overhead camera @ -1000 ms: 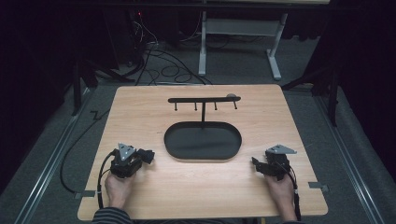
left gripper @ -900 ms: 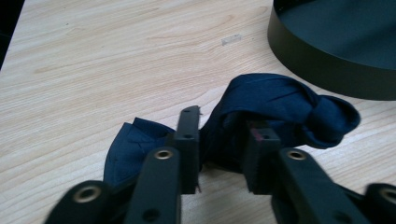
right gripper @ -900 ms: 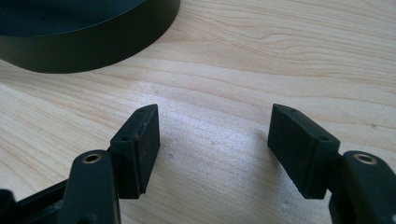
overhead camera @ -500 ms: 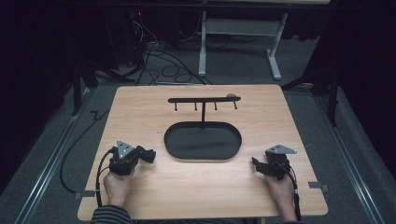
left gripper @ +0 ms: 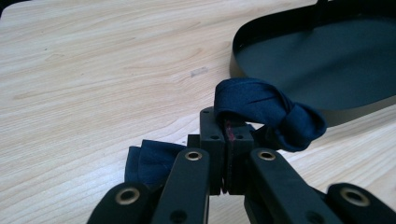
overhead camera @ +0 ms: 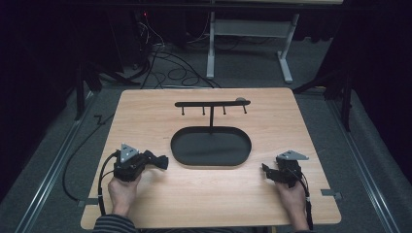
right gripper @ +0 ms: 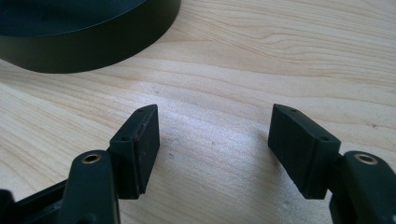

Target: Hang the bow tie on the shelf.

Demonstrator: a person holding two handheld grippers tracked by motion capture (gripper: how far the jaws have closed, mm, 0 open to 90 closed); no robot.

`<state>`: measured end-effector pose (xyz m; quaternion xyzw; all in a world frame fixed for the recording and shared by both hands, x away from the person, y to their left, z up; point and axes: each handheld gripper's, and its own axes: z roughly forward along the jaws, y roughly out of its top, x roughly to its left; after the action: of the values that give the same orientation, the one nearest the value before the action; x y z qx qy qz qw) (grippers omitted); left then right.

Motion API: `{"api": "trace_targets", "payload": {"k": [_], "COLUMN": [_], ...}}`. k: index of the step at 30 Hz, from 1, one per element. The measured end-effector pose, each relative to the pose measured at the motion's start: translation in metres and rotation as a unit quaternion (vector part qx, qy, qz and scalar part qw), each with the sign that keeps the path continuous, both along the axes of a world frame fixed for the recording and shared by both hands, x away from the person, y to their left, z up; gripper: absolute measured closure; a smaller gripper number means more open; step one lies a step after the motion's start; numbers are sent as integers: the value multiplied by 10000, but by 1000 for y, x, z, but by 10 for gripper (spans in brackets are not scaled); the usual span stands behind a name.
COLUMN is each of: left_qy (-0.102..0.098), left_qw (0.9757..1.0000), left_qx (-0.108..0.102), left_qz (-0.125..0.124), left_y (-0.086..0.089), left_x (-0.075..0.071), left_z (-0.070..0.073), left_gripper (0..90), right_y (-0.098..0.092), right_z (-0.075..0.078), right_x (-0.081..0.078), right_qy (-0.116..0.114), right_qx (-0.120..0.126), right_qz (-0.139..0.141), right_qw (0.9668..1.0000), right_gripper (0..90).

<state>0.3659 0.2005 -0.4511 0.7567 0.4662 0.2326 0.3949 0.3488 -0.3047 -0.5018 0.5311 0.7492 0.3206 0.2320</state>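
A dark blue knotted strip of cloth [left gripper: 266, 105] is pinched between the jaws of my left gripper [left gripper: 226, 126], which is shut on it; a loose end hangs below the jaws. In the high view the left gripper [overhead camera: 159, 161] is at the table's front left, pointing right toward the black oval tray [overhead camera: 212, 146], with the cloth [overhead camera: 163, 160] at its tip. My right gripper [overhead camera: 266, 170] rests at the front right, just right of the tray. Its jaws stand open over bare wood [right gripper: 215, 126], with nothing between them.
A black bar rack with several hanging pegs [overhead camera: 212, 103] stands on a post at the tray's far side. The tray's rim [left gripper: 236, 51] lies ahead and right of the left gripper, and its wall [right gripper: 84, 44] ahead and left of the right gripper. Cables cross the floor beyond.
The left gripper has risen slightly with the blue cloth in its jaws. The right gripper has stayed where it was.
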Motion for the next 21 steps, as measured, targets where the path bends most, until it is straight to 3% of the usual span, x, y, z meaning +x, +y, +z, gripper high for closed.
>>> {"api": "trace_targets", "payload": {"k": [8,21], "left_qy": [73,-34], "left_qw": [9995,9981], "left_qx": [-243,-461], "left_qz": [-169,-401], "left_y": [-2,-13], "left_x": [-2,-3], "left_z": [17,40], "left_gripper": [889,891], "right_y": [0,0], "right_z": [0,0], "right_x": [0,0], "right_qy": [1,-1], "right_qx": [4,8], "right_qz": [-2,3], "right_qw": [10000,10000], "right_gripper": [355,355]}}
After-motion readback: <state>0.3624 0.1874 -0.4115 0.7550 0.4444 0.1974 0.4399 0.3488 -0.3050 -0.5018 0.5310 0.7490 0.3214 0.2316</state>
